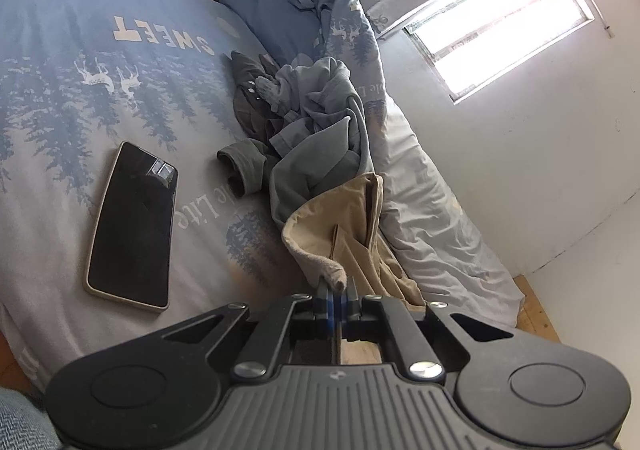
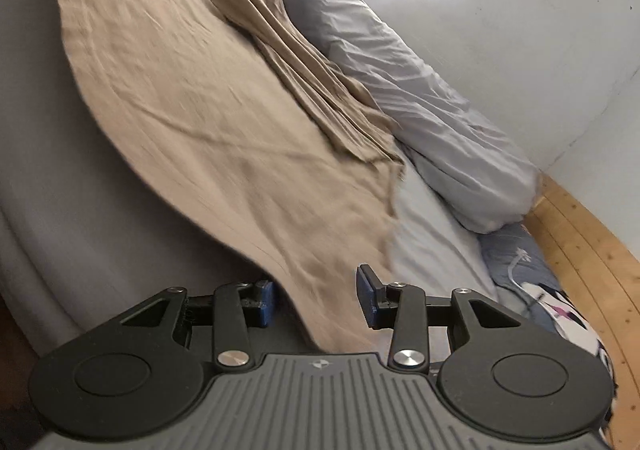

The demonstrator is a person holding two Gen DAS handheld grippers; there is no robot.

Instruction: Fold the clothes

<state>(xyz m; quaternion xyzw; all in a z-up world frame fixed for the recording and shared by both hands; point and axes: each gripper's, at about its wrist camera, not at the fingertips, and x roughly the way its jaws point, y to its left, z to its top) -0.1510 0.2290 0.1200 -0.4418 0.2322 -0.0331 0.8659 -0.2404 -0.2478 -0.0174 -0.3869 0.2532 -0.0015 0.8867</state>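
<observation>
Folding barely begun: left gripper (image 1: 338, 292) pinched tight on corner of tan garment (image 1: 352, 234), lower centre. Right gripper (image 2: 316, 300) half-open astride its edge (no pinch visible). Grey clothes pile (image 1: 296, 121) untouched mid-frame.

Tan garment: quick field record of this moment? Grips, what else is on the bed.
garment: tan garment, spread over the bed
left gripper: shut on a corner of the tan garment
right gripper: open, cloth edge lies between the fingers, pads not pressing
other clothes: grey-blue pile beyond the tan garment
phone: screen up on the bedcover, left of the pile
image quality: right wrist view blurred
</observation>
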